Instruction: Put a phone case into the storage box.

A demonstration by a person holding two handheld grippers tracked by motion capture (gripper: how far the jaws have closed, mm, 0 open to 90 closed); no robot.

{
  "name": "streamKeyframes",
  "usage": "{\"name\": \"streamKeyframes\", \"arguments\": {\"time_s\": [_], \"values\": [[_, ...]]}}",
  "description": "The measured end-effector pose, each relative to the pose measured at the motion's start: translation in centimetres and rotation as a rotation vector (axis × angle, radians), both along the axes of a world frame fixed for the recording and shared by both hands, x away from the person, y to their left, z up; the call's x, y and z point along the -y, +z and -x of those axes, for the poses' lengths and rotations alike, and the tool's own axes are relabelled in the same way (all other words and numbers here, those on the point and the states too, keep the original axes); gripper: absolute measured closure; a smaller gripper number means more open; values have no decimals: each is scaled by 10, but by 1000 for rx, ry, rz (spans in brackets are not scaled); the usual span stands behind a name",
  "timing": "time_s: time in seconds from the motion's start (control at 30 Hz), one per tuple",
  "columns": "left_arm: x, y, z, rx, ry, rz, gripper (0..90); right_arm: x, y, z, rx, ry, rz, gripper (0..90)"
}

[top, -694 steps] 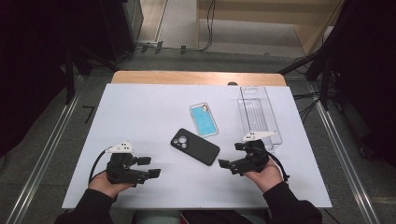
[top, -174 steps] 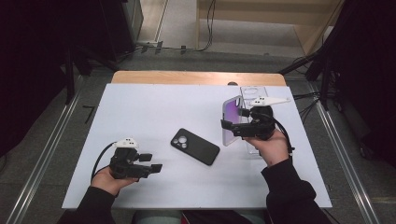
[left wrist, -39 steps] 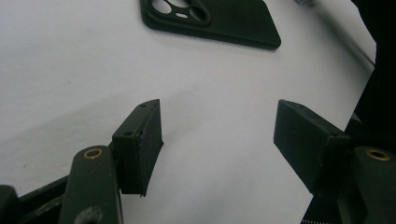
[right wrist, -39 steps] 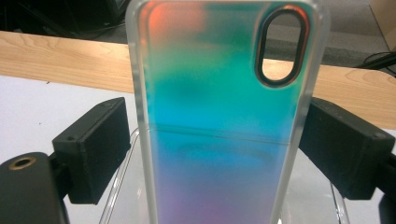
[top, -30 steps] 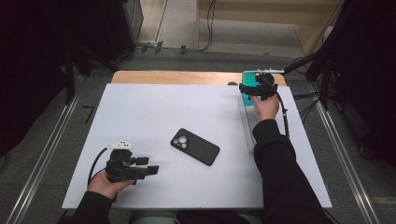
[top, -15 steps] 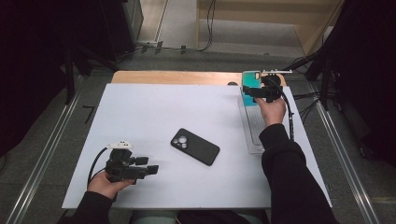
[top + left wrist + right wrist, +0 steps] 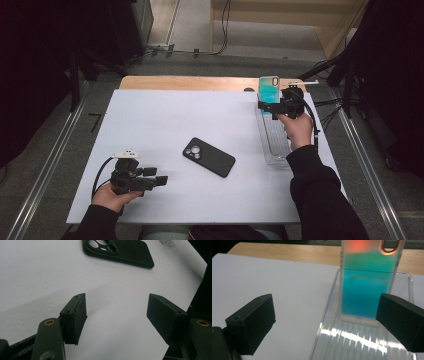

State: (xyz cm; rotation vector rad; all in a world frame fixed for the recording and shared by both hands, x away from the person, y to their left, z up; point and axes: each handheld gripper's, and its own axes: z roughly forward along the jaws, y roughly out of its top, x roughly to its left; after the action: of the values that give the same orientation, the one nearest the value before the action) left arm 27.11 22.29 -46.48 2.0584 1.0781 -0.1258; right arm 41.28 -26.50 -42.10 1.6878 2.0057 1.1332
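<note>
A teal translucent phone case point(image 7: 269, 89) stands upright at the far end of a clear ribbed tray point(image 7: 276, 142) on the right of the white table. My right gripper point(image 7: 266, 107) hovers just in front of it, open; in the right gripper view the teal case point(image 7: 367, 285) rises beyond the spread jaws of my right gripper point(image 7: 324, 317), untouched. A black phone case point(image 7: 208, 157) lies flat, camera holes up, mid-table. My left gripper point(image 7: 159, 176) rests open at the near left. In the left gripper view, nothing sits between that gripper's point(image 7: 117, 315) jaws and the black case point(image 7: 120, 251) lies ahead.
The white tabletop point(image 7: 165, 115) ends in a wooden strip point(image 7: 190, 82) at its far side. Cables and metal rails run along the floor on both sides. The person's right sleeve point(image 7: 320, 200) crosses the table's near right corner.
My right gripper has drawn back toward the person and slightly up, away from the teal case, which stays upright in the tray. The left gripper has not moved.
</note>
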Motion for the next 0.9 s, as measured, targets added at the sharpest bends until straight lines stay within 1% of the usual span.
{"name": "streamKeyframes", "arguments": {"time_s": [0.17,0.23,0.27,0.33,0.47,0.6,0.63,0.73,0.9], "values": [[1,0,0,0,-2,0,325,-5,2,14,1,60,-29,10],[1,0,0,-1,-4,2,325,-6,1,18,-9,76,-37,104],[1,0,0,0,-8,3,325,-6,1,20,-10,82,-33,115],[1,1,-1,-3,-9,2,325,-7,0,23,-10,95,-36,115],[4,1,-1,-3,-24,4,325,-10,2,31,-7,152,-45,116],[4,2,-1,-7,-24,8,325,-17,5,41,-19,199,-12,121],[4,2,-2,-9,-24,9,324,-18,5,44,-15,215,-18,122],[4,2,-3,-41,-15,20,324,-21,6,52,-9,258,-27,127],[5,3,-4,-36,-22,27,324,-27,5,65,-6,331,-54,130]]}}
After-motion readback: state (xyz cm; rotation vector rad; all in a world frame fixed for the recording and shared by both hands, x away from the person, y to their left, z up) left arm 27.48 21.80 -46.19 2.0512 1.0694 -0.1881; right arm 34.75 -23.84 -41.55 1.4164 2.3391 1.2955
